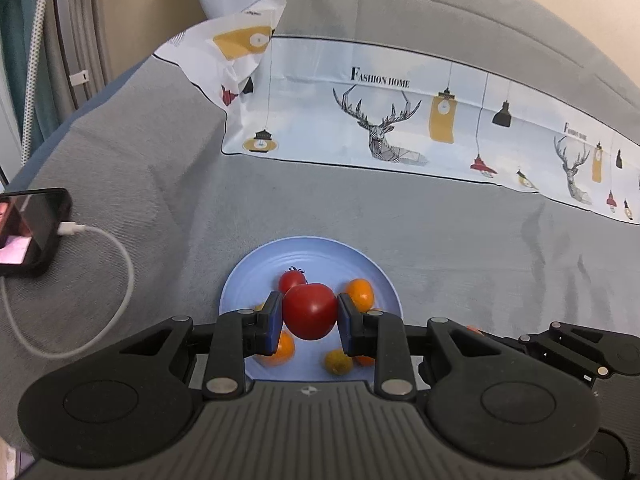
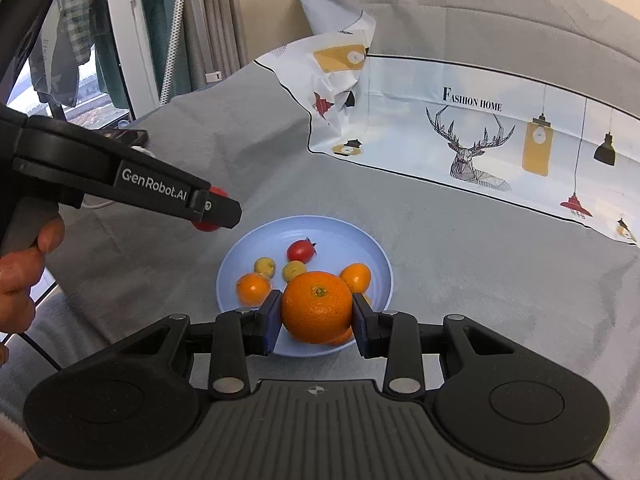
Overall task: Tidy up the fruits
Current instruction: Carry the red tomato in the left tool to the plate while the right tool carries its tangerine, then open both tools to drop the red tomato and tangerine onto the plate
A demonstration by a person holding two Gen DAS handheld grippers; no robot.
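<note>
A light blue plate (image 1: 256,264) (image 2: 352,236) lies on the grey cloth. It holds a small red tomato (image 1: 291,280) (image 2: 301,251), small oranges (image 1: 360,293) (image 2: 356,277) and small yellow fruits (image 1: 338,361) (image 2: 264,266). My left gripper (image 1: 309,322) is shut on a large red tomato (image 1: 310,311) above the plate. In the right wrist view the left gripper (image 2: 212,212) is at the left, beside the plate. My right gripper (image 2: 316,318) is shut on a large orange (image 2: 317,306) above the plate's near side.
A printed sheet with deer and lamps (image 1: 400,120) (image 2: 480,128) lies behind the plate, against a grey cushion. A phone (image 1: 28,232) with a white charging cable (image 1: 100,280) lies at the left. A window and hanging clothes (image 2: 72,40) are at the far left.
</note>
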